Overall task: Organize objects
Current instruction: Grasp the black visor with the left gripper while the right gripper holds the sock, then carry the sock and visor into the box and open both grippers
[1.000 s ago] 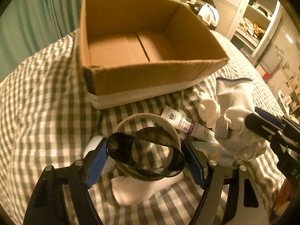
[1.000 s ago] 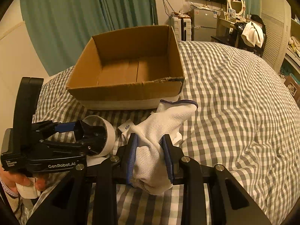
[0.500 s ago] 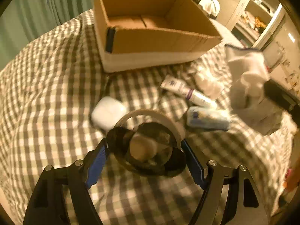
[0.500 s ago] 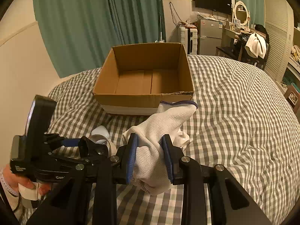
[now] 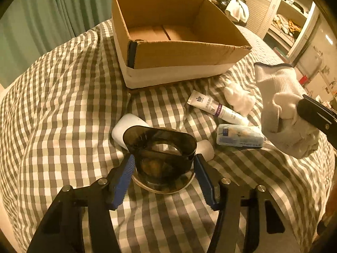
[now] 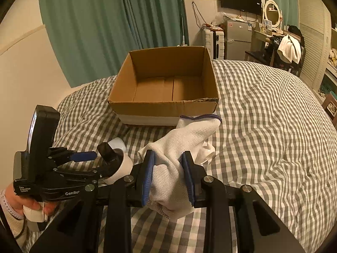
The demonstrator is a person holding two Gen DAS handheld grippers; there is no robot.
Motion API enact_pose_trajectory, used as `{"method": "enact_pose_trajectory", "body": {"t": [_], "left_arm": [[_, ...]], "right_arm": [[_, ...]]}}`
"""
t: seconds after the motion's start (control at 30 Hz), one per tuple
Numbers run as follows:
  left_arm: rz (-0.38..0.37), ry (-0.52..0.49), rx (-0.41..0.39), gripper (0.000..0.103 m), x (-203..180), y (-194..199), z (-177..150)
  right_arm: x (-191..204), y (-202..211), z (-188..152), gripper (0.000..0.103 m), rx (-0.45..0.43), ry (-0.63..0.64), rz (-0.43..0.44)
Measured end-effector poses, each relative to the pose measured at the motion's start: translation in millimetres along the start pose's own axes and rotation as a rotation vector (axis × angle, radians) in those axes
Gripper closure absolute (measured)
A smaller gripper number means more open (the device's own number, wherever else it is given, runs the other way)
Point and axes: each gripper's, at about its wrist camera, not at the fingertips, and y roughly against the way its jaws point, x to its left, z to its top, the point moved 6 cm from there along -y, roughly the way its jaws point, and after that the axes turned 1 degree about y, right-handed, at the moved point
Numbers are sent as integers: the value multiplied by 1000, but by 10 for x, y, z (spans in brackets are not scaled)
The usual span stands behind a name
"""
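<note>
My left gripper point(image 5: 164, 158) has a dark see-through cup point(image 5: 160, 147) between its blue pads. Its jaws are closing and the pads press the cup into an oval. A pale ring point(image 5: 162, 189) shows around the cup's lower end. My right gripper point(image 6: 168, 155) is shut on a white knit glove point(image 6: 179, 164), held above the checked bedcover point(image 6: 263, 126); the glove point(image 5: 280, 109) hangs at the right of the left wrist view. An open cardboard box point(image 5: 179, 54) with nothing in it stands beyond both grippers.
A white tube with a purple band point(image 5: 217, 108), a blue-and-white packet point(image 5: 240, 136), a crumpled white cloth point(image 5: 238, 99) and a white rounded object point(image 5: 130, 124) lie between the cup and the box. A hand point(image 6: 23, 202) holds the left gripper. Teal curtains and furniture stand behind the bed.
The left pads have come closer together and the cup is squeezed narrower. The left gripper drew back from the box with the cup. The right gripper rose a little with the glove.
</note>
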Motion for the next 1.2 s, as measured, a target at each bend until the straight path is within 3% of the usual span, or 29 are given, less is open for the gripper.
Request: {"method": "enact_pose_trajectory", "body": {"t": [0.1, 0.47, 0.5, 0.53, 0.57, 0.77, 0.9, 1.03, 1.2], "left_arm": [[31, -19, -20, 29, -14, -60, 56], [-38, 9, -45, 32, 15, -186, 236], [-41, 11, -46, 37, 17, -177, 239], [-58, 10, -53, 62, 4, -148, 243], [-74, 9, -63, 66, -12, -106, 252], [-84, 0, -52, 69, -7, -23, 245], [-55, 3, -44, 47, 14, -90, 179], [36, 13, -56, 13, 92, -132, 211], [-37, 62, -32, 12, 142, -281, 253]], "right_arm": [[-24, -42, -16, 76, 10, -3, -2], [-106, -218, -47, 76, 48, -14, -8], [-110, -231, -45, 76, 51, -14, -8], [-114, -247, -47, 76, 54, -14, -9], [-111, -252, -46, 76, 56, -14, -10], [-62, -230, -27, 76, 55, -4, -16], [-15, -179, -19, 76, 47, 5, -15], [21, -169, -14, 76, 43, 9, -11], [-4, -206, -11, 76, 41, 1, -5]]}}
